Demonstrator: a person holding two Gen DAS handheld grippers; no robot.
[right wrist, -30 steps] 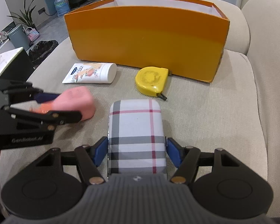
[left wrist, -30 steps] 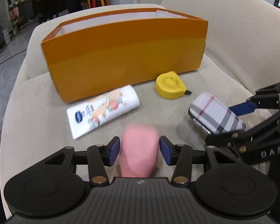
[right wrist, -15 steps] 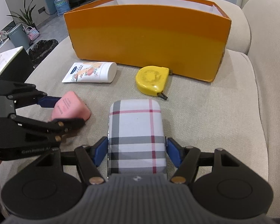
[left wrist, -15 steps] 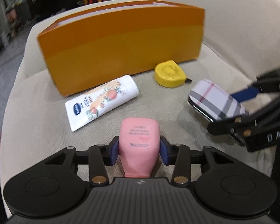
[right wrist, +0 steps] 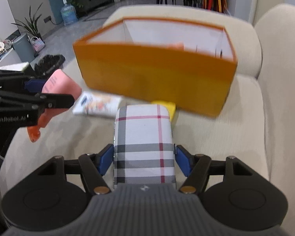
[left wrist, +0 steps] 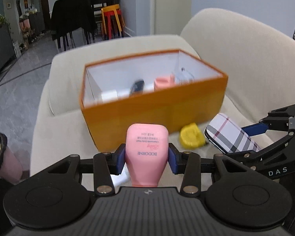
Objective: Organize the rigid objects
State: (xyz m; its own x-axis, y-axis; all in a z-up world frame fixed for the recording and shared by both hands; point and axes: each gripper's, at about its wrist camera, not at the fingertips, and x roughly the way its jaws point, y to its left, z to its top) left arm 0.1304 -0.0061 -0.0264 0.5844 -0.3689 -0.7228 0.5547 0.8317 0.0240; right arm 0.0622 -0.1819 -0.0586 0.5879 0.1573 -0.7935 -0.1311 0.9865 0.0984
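My left gripper (left wrist: 146, 158) is shut on a pink body-wash bottle (left wrist: 147, 149), held in the air in front of the orange box (left wrist: 153, 106). In the right wrist view the same pink bottle (right wrist: 61, 86) hangs at the left, orange cap down. My right gripper (right wrist: 144, 160) is shut on a plaid case (right wrist: 144, 141), also lifted above the cushion; that plaid case (left wrist: 230, 133) shows at the right in the left wrist view. A yellow tape measure (left wrist: 190, 136) and a white tube (right wrist: 97, 106) lie on the cushion by the box.
The orange box (right wrist: 155, 74) has white inner walls and holds several items, among them a pink one (left wrist: 163, 82). It stands on a beige sofa (right wrist: 236, 118) with a backrest at the right. Floor, a bin (right wrist: 22, 47) and plants lie beyond the left edge.
The left gripper closed on the pink bottle and lifted it well off the cushion, so the box's inside now shows. The right gripper rose a little with the plaid case.
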